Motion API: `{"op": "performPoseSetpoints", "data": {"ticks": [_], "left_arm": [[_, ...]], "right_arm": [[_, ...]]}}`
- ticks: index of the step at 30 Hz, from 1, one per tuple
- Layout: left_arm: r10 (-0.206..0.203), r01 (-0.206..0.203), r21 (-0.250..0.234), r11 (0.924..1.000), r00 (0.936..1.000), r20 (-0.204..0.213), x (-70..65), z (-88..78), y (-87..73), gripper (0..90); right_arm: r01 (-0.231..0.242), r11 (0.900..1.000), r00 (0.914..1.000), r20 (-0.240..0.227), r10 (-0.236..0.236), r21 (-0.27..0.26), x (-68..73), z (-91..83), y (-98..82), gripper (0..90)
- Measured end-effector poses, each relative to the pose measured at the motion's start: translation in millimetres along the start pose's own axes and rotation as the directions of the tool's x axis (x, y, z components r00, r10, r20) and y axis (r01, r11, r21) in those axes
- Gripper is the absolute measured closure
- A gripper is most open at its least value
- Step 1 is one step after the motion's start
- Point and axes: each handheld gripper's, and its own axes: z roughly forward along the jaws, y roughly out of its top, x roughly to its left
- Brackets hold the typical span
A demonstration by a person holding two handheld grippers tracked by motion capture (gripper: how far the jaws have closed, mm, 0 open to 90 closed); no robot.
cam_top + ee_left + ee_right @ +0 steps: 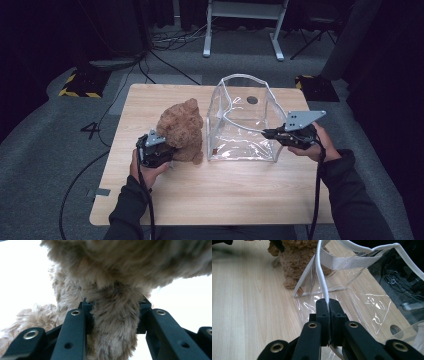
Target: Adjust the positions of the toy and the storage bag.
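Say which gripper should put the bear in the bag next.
Left, probably. The left gripper is already shut on the teddy bear; the right gripper pinches the clear bag by its white strap.

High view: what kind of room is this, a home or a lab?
Probably a lab or recording studio: dark curtains, cables on the grey carpet, hazard-striped floor plates, and one bare wooden table.

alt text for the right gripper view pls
The right gripper is shut on the white rim strap of a clear plastic bag on a wooden table. A brown teddy bear sits just beyond the bag.
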Motion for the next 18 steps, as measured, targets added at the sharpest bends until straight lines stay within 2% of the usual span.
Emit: {"op": "performPoseSetpoints", "data": {"ticks": [2, 3, 8, 18], "left_arm": [[-0.013, 0.014, -0.005, 0.9999, 0.9998, 0.015, -0.9, 3.6, 2.6, 64.4], [-0.005, 0.005, -0.001, 1.0, 0.9998, 0.018, -0.4, 5.0, 4.4, 64.4], [-0.016, 0.017, -0.013, 0.9998, 0.9989, 0.044, -4.1, 15.0, 11.3, 64.6], [0.009, -0.009, -0.001, 1.0, 0.9979, 0.064, -11.4, 23.0, 17.3, 64.6]], "right_arm": [[0.004, 1.0, 1.0, 0.001, -0.004, 0.0, 2.3, -3.1, -1.3, 88.3], [0.004, 1.0, 1.0, 0.0, -0.004, -0.001, 3.0, -4.3, -1.9, 88.3], [0.002, 1.0, 1.0, 0.007, -0.002, 0.003, 7.0, -12.8, -6.4, 88.3], [0.013, 1.0, 0.9999, -0.001, -0.013, 0.002, 17.6, -22.1, -10.3, 88.3]]}}
